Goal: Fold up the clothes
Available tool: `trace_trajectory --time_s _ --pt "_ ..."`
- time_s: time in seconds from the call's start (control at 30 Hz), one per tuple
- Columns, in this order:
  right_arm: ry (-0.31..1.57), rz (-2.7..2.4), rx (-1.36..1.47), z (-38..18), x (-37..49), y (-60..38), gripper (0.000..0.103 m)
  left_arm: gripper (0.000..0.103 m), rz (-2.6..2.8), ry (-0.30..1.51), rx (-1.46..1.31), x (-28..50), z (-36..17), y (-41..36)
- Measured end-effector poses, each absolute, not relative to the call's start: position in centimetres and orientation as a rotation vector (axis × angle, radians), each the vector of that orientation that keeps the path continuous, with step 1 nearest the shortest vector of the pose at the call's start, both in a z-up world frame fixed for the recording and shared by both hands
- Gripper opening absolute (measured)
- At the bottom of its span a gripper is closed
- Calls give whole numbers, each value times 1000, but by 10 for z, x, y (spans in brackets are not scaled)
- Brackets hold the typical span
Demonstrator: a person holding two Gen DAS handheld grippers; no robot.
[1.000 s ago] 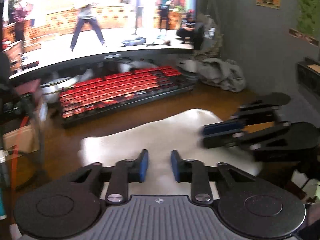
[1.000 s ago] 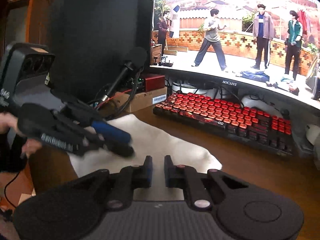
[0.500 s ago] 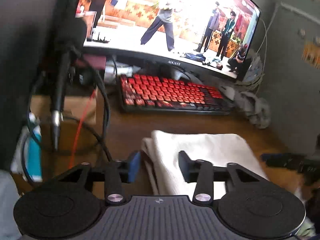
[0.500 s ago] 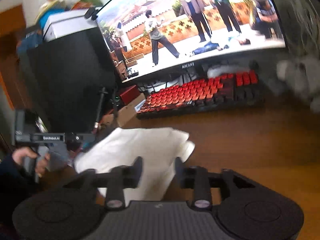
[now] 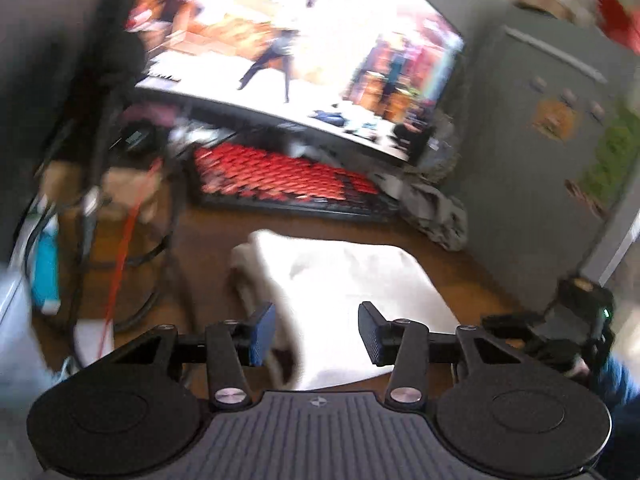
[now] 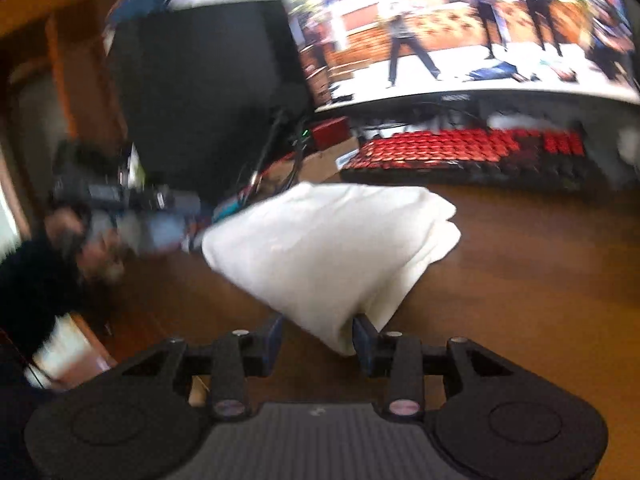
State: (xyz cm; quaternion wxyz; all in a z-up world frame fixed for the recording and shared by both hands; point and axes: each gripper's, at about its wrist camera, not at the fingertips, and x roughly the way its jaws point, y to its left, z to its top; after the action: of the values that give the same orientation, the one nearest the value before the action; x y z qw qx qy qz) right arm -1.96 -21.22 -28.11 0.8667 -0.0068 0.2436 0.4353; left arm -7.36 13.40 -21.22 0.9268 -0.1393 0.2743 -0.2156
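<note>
Cloth: a white folded cloth point(image 5: 344, 280) point(image 6: 324, 240) lies on the brown wooden tabletop point(image 6: 520, 280), in front of the keyboard and apart from it.
Long axis: in the right wrist view it runs from the corner nearest that gripper up toward the keyboard's left end; stacked folded layers show along its right edge.
Left gripper: the left gripper point(image 5: 316, 334) has its blue-padded fingers point(image 5: 262, 334) wide apart, with the near edge of the cloth between them; contact cannot be told.
Right gripper: the right gripper point(image 6: 318, 340) also has its fingers apart, straddling the cloth's near corner; the right pad sits just against the fabric.
Keyboard: a keyboard point(image 5: 288, 180) point(image 6: 472, 152) with red keys lies along the tabletop's far edge, below the monitor.
Monitor: a wide curved monitor point(image 5: 300, 64) point(image 6: 460, 32) shows people standing outdoors.
Writing: blur hides it; nothing is legible on the monitor bezel or on either gripper.
Grey cloth: a crumpled grey cloth point(image 5: 436, 216) lies at the keyboard's right end.
</note>
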Motion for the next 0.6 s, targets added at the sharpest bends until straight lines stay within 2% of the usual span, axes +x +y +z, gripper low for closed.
trace_trajectory --time_s 0.03,0.13,0.2,0.23,0.27,0.33,0.6 --pt "487 909 -62 -281 -22 -209 20 44 -467 557 -255 -72 -208 126" --pt "429 922 -141 -281 -30 -204 12 44 -531 558 -167 -54 -202 91" --pt "401 940 -145 -281 -38 -204 11 35 -574 578 -102 -34 -202 67" --pt "387 949 -147 -281 -41 -204 10 24 -596 591 -69 -24 -203 54" --pt "371 958 -155 -282 -47 -203 9 17 -618 605 -35 -15 -204 41" --pt "338 976 -174 -284 -58 -200 9 12 -635 652 49 0 -211 21" --pt "281 981 -126 -294 -68 -218 5 11 -612 710 117 11 -214 17"
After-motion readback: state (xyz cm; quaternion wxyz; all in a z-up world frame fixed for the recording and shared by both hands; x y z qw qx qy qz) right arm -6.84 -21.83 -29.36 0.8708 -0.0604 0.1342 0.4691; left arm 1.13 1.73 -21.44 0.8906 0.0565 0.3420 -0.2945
